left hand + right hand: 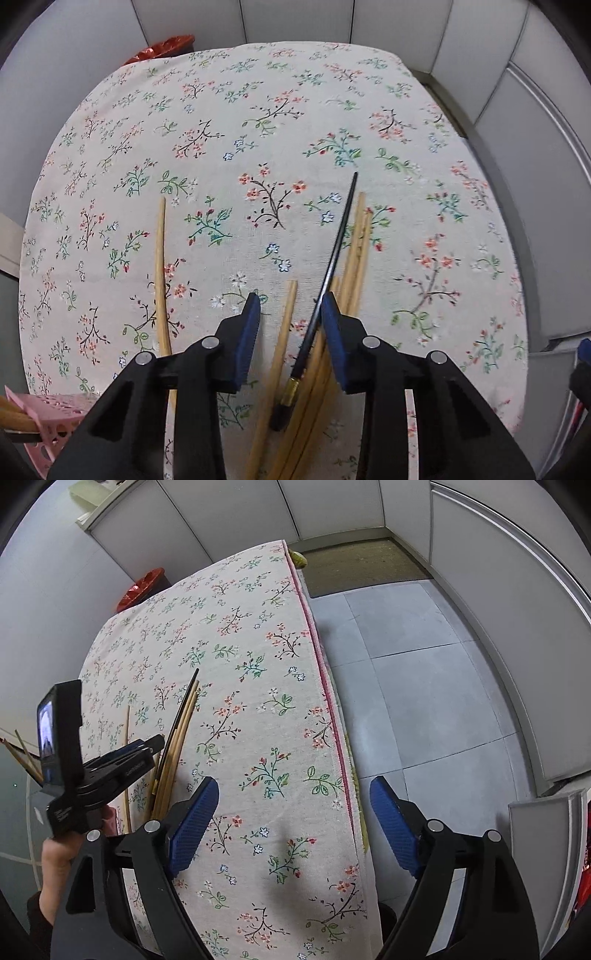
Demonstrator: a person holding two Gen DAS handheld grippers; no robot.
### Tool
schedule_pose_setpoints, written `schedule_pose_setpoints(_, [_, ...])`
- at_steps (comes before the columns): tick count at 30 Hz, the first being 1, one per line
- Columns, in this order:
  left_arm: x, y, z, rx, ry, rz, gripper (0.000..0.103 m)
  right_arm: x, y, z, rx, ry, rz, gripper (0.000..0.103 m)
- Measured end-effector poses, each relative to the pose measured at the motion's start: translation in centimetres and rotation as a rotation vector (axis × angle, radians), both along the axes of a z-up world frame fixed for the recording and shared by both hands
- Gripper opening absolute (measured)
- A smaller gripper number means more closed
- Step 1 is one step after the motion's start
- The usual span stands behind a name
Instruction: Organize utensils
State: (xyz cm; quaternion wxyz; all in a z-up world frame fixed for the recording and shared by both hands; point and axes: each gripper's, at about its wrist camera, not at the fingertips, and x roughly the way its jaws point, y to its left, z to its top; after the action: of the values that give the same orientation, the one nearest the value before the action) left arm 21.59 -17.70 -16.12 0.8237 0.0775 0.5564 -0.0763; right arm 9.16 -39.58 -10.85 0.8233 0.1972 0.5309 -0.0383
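Progress was judged as early to middle. A pink holder [55,417] at the near left corner of the worktop [295,110] already carried a few wooden chopsticks; their exact number could not be read. Most of the utensils remained unsorted on the floral cloth.

Nearest the left wrist camera, the left claw [290,314] stood partly apart, poised over a loose bundle of wooden chopsticks [354,258]. A black chopstick [332,266] with a gold band lay across the bundle and passed just beside the right-hand pad. Whether that pad touched it could not be told. Nothing was clamped between the pads.

One more wooden chopstick, the single stick [159,273], lay apart to the left of the bundle, near the holder.

The right claw [295,823] stood wide apart and empty, above the worktop's right edge, with bare cloth and floor tiles beneath it. It touched nothing.

Further off, the far half of the worktop carried no utensils. A red bin [162,50] stood beyond the far left corner.

Remaining work, as judged: the bundle, the black chopstick and the single stick all required transfer to the holder.
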Motion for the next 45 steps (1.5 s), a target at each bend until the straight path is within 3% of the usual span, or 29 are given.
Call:
schedule_pose_setpoints(6, [1.0,0.5,-1.4,-0.008,0.023,0.022,0.021,-0.1,0.1,-0.1,-0.008,0.009,0.001,0.080])
schedule_pose_setpoints(9, [0.9,0.7,-1.3,0.004,0.005,0.026,0.007,-0.2,0.3,0.0,-0.011,0.004,0.002,0.080])
schedule_pose_setpoints(13, [-0.5,0.5,-0.5,0.025,-0.030,-0.008,0.006,-0.2,0.4,0.2,-0.008,0.000,-0.002,0.080])
schedule_pose_setpoints(23, [-8.1,1.6,7.2,-0.056,-0.177,-0.124,0.005,0.0,2.5,0.7,0.019,-0.011,0.008,0.080])
schedule_pose_setpoints(31, [-13.7,6.7,12.9,-0.180,-0.287,-0.157,0.005,1.2,5.8,0.8,0.016,-0.024,0.051,0.080])
schedule_pose_setpoints(34, [-15.2,7.9,14.3,-0.214,-0.317,-0.168,0.005,2.2,6.7,0.7,0.042,-0.032,0.066,0.072])
schedule_pose_setpoints(39, [-16.7,10.9,16.8,-0.290,-0.372,-0.176,0.005,5.3,8.4,-0.1,0.122,-0.029,0.090,0.040])
schedule_pose_setpoints(42, [-17.6,12.8,18.1,-0.337,-0.394,-0.177,0.005,7.6,9.8,-0.9,0.182,-0.024,0.098,0.028])
schedule_pose_setpoints(45, [-18.2,14.4,18.9,-0.370,-0.414,-0.181,0.005,9.9,11.7,-1.8,0.175,-0.010,0.122,0.022])
